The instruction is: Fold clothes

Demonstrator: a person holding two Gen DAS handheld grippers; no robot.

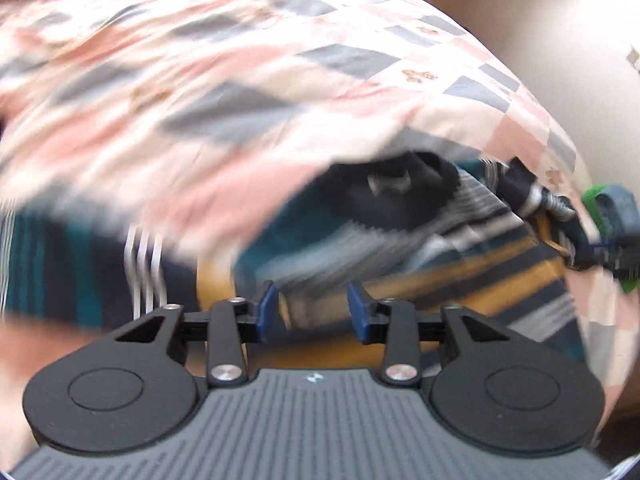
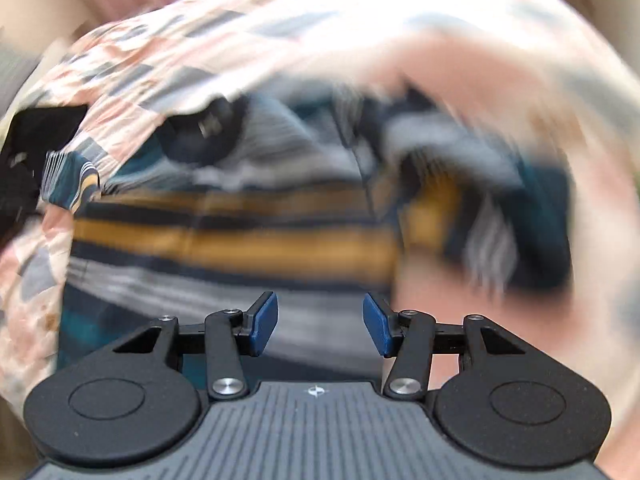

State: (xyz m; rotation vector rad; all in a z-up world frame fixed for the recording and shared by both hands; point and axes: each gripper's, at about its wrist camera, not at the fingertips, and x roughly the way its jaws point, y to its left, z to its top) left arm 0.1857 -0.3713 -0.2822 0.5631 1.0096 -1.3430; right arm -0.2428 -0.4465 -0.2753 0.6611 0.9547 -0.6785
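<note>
A striped shirt (image 1: 460,264) in teal, mustard, grey and navy lies on a checked pink, grey and white bedcover (image 1: 240,80). It also shows in the right wrist view (image 2: 240,240), filling the middle. My left gripper (image 1: 312,312) is open and empty, low over the shirt's mustard stripes. My right gripper (image 2: 320,324) is open and empty, just above the grey stripes. The other gripper (image 1: 608,220) shows at the left wrist view's right edge, at the shirt's far end. A dark collar area (image 1: 384,196) lies beyond the left gripper. Both views are motion-blurred.
The bedcover (image 2: 132,60) surrounds the shirt on all sides. A black object (image 2: 24,152) lies at the left edge of the right wrist view. A pale wall (image 1: 560,20) rises beyond the bed.
</note>
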